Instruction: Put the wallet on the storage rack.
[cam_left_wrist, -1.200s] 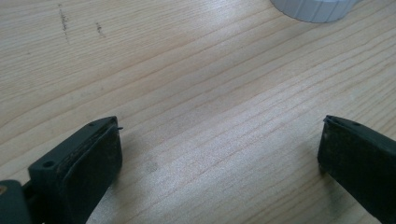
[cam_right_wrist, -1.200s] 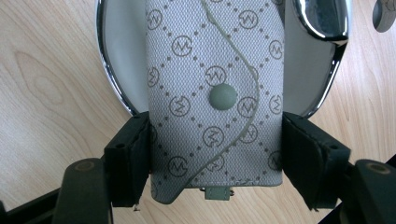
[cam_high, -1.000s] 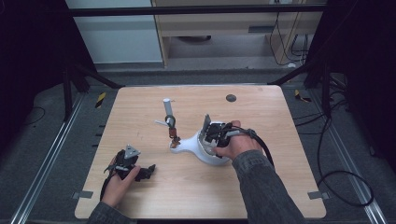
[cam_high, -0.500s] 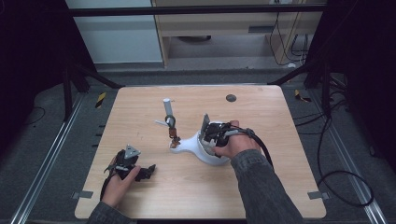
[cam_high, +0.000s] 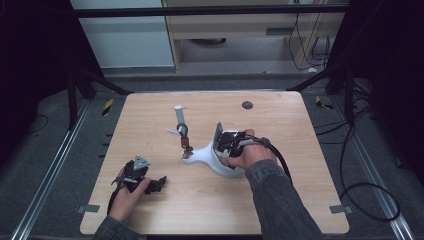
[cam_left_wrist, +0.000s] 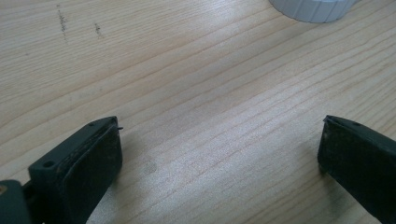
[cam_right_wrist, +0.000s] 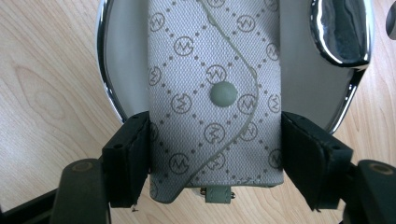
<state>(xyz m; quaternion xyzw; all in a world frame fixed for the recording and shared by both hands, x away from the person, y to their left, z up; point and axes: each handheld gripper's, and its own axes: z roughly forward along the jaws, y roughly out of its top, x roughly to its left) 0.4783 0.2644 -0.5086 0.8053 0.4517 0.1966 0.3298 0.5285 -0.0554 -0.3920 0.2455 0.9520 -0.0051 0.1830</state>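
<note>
Right tool clamped on a patterned grey pouch over the white stand.

The right tool (cam_right_wrist: 215, 154) gripped the grey monogram pouch (cam_right_wrist: 215, 93) by both sides, above the chrome-rimmed white stand (cam_high: 205, 155) near the middle of the table (cam_high: 280, 125). The left tool (cam_left_wrist: 219, 154) rested on bare wood at the near left, jaws spread wide, holding nothing.

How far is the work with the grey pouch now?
Done: the right gripper has closed on the grey pouch. In hand: the pouch is held over the white dish. Left: releasing it. The left gripper waits open above the table.
</note>
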